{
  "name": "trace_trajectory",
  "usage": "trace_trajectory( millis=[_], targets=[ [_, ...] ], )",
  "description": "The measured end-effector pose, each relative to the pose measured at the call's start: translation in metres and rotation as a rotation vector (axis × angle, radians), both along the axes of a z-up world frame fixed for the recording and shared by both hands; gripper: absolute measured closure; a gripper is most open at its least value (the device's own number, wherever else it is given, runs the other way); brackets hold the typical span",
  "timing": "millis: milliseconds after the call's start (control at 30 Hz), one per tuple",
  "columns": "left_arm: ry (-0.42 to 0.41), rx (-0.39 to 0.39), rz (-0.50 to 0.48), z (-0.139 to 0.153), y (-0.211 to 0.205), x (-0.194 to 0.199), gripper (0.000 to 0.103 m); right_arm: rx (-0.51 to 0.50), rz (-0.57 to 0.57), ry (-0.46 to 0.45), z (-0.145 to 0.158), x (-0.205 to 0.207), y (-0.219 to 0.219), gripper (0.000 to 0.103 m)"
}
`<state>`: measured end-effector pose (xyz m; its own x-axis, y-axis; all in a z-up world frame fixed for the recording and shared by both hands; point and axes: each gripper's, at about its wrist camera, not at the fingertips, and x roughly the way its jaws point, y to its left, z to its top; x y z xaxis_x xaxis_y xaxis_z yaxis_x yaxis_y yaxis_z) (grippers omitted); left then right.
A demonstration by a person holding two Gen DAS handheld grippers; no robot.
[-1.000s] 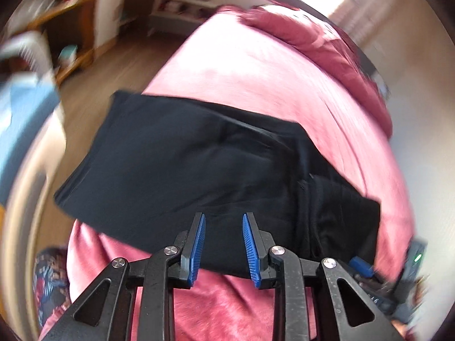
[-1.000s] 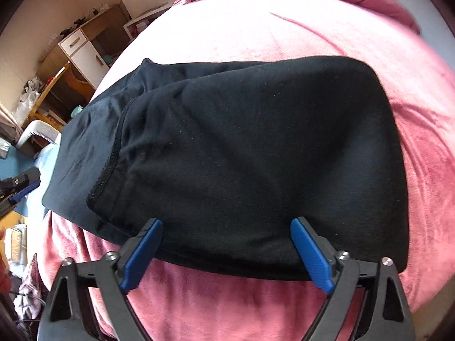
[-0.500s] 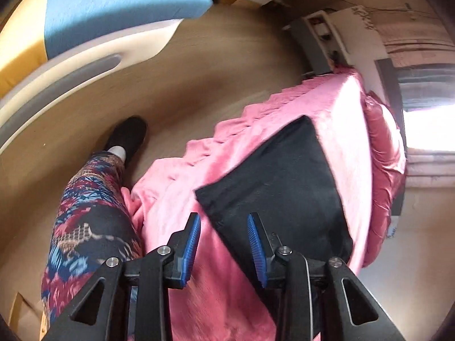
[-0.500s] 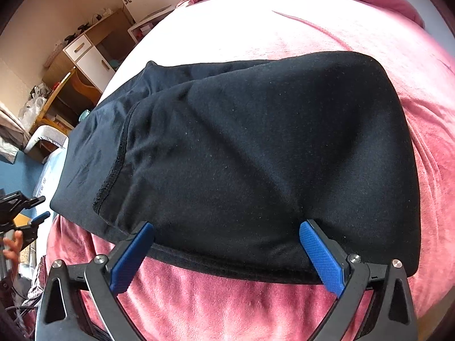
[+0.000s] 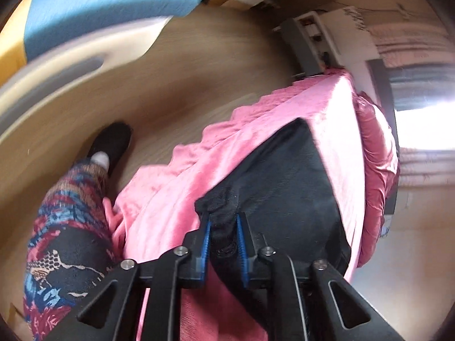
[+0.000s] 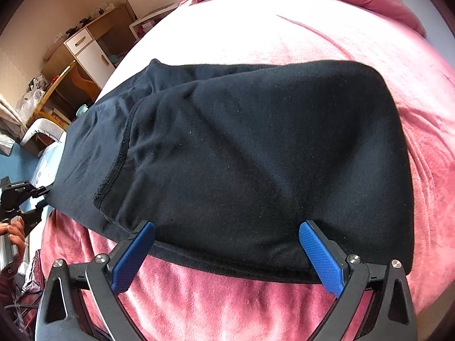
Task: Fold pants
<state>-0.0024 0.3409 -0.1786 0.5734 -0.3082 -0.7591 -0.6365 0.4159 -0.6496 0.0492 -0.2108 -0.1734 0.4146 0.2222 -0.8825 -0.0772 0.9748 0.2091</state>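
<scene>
While left claw (image 5: 223, 221) pinches bunched black pants (image 6: 256, 147), plush pink blanket (image 6: 284, 28)

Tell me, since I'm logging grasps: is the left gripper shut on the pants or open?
Shut on them: the left gripper has a bunched corner of the black pants pinched between its blue pads.

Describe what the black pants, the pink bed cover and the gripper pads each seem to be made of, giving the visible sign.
Black pants: soft matte knit, probably cotton jersey; lint specks and an overlocked seam show. Pink bed cover: plush, velvety fabric, with a sheen that shifts across its folds. Right gripper pads: blue, seemingly rubber or plastic, with a fine grid texture. The left gripper has the same pads.
</scene>
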Motion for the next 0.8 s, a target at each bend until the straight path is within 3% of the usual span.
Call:
trace_trajectory(
  millis=[100, 233, 333, 433, 567, 633, 800],
  targets=[
    [-0.114, 0.058, -0.047, 0.036, -0.008, 0.005, 0.088, 0.000, -0.014, -0.030, 0.013, -0.003, -0.004, 0.011],
    [-0.327, 0.136, -0.222, 0.097, -0.046, 0.020, 0.089, 0.026, -0.011, -0.121, 0.041, -0.007, -0.007, 0.012],
    [-0.464, 0.172, -0.398, 0.135, -0.092, 0.032, 0.089, 0.163, 0.039, -0.140, 0.061, 0.001, -0.007, 0.012],
    [-0.550, 0.187, -0.579, 0.156, -0.141, 0.039, 0.090, 0.366, 0.097, -0.136, 0.079, 0.018, -0.005, 0.012],
    [-0.596, 0.210, -0.783, 0.164, -0.201, 0.042, 0.090, 0.588, 0.183, -0.098, 0.095, 0.047, 0.007, 0.012],
    [-0.598, 0.213, -0.846, 0.162, -0.221, 0.042, 0.090, 0.625, 0.235, -0.084, 0.100, 0.061, 0.018, 0.012],
    [-0.602, 0.231, -0.962, 0.159, -0.253, 0.037, 0.090, 0.600, 0.275, 0.004, 0.088, 0.092, 0.038, 0.012]
  ],
)
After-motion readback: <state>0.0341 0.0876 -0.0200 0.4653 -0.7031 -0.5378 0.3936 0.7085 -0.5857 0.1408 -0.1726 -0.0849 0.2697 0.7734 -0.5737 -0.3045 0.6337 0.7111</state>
